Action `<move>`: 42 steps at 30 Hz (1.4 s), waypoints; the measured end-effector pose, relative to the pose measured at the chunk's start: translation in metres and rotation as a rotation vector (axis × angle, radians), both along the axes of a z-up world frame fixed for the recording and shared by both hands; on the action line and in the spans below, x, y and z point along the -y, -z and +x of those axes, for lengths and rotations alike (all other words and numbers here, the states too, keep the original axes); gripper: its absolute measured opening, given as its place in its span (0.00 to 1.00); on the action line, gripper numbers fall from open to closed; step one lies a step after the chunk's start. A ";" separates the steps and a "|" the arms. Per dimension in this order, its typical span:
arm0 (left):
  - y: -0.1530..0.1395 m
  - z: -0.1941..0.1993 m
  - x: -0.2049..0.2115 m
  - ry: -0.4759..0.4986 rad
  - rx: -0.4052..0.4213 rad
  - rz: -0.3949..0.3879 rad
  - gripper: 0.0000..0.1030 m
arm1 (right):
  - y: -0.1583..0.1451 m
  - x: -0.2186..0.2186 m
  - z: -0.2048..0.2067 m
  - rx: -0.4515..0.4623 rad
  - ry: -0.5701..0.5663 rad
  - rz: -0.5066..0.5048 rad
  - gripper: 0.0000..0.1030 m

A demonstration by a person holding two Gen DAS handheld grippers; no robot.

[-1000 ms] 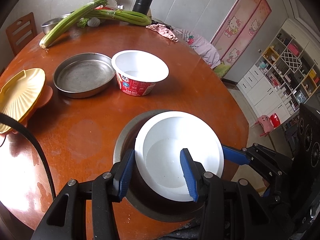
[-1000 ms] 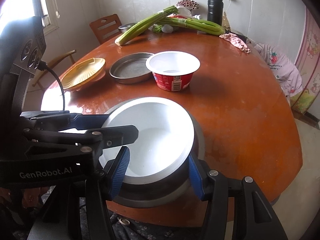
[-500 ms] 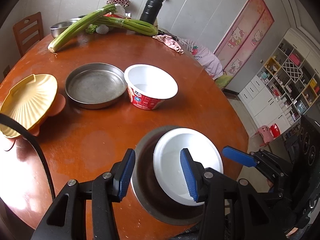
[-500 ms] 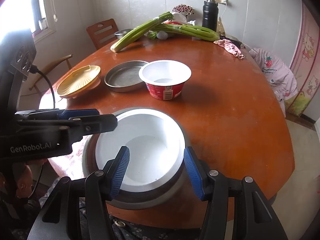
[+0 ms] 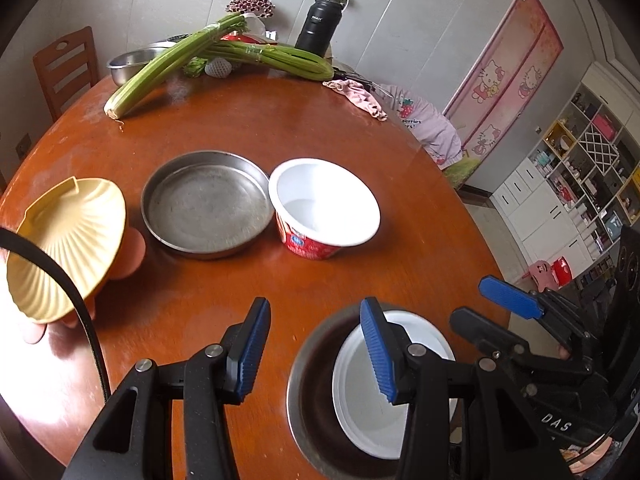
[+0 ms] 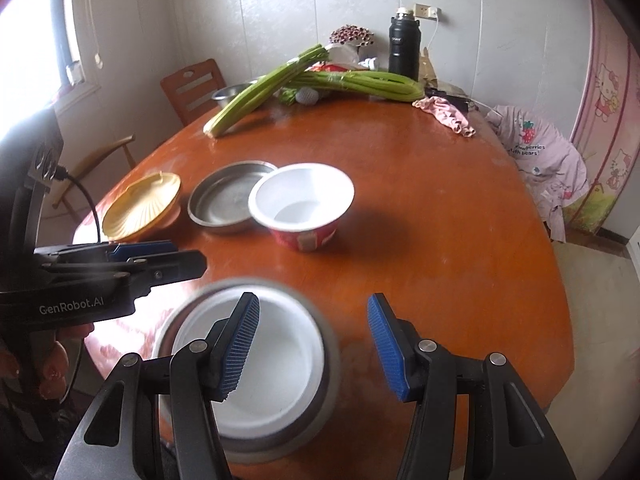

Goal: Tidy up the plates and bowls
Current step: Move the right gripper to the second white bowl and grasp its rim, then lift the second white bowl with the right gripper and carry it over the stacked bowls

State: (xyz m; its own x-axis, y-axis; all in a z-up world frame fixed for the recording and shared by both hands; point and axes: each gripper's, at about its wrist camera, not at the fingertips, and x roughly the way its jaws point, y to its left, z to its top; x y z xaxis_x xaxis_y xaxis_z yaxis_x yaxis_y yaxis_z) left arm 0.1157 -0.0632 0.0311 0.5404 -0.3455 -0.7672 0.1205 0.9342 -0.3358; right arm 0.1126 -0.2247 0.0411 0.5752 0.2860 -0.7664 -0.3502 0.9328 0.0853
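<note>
Steel shows all round the white bowl (image 6: 256, 364) that sits nested in the metal bowl (image 6: 324, 396), at the near edge of the table (image 6: 440, 240). Neither of your tools holds it. Your right tool (image 6: 312, 344) is spread wide and pinches nothing; its left finger hangs over the white bowl and its right finger over bare table beside the metal bowl. Your left tool (image 5: 316, 352) is spread too and empty, with one finger over the nested pair's rim and the other over bare table to the side.

Beyond the nested pair, toward the middle of the table, the red-sided cup bowl (image 5: 324, 208) stands upright, touching or just beside the flat metal pan (image 5: 206, 204). Farther from the nested pair on the pan's other side, the yellow shell plate (image 5: 66, 246) rests tilted on something orange.

One stack looks made, and this seems to be the gap between steps. A sensible next move is the cup bowl: bring one spread tool over its rim, one finger inside and one outside, pinch the wall, lift it straight up clear of the pan, then lower it into the white bowl. Its thin wall may flex, so squeeze gently.
</note>
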 end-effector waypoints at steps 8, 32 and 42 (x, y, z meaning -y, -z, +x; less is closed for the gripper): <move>-0.002 0.028 0.001 -0.008 -0.015 0.010 0.45 | 0.000 0.006 0.031 -0.011 0.012 0.008 0.57; 0.023 0.110 -0.002 -0.004 -0.082 -0.002 0.46 | 0.043 -0.026 0.119 -0.144 -0.026 -0.007 0.57; 0.035 0.125 0.004 0.041 -0.105 -0.056 0.44 | 0.054 -0.041 0.127 -0.174 -0.065 -0.006 0.57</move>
